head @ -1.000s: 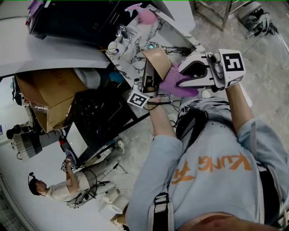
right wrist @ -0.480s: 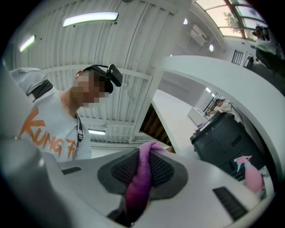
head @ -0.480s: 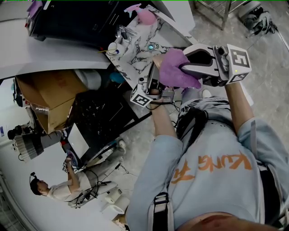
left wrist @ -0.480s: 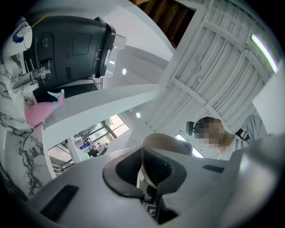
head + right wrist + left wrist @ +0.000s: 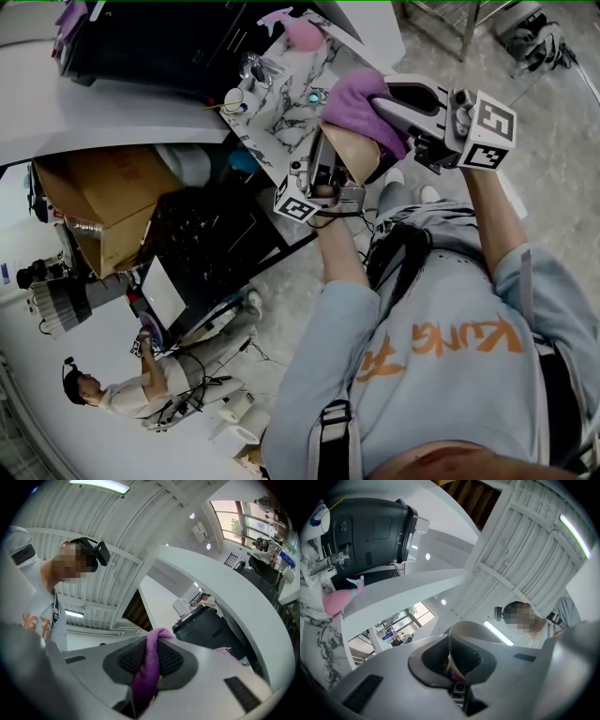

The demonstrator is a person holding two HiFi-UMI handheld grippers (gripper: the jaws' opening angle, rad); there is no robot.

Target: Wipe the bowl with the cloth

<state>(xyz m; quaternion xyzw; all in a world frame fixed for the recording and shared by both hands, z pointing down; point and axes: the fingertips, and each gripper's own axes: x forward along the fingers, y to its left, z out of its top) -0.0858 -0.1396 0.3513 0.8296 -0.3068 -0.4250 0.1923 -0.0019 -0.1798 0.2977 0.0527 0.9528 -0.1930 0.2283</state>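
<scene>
bowl [image 5: 349,155]: smooth tan, thin round rim, held up at frame 1 o'clock. left gripper [image 5: 317,176] points up from 6 o'clock, jaws clamped on the rim. cloth [image 5: 359,97]: fuzzy purple, bunched, on bowl's 12 o'clock edge. right gripper [image 5: 401,111] reaches in from 3 o'clock, jaws pinching cloth.

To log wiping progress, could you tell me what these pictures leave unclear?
Head view: the cloth covers the upper rim of the bowl, hiding the contact.
Left gripper view: the left claw blocks most of the bowl.
Right gripper view: no bowl shows past the right claw.
</scene>
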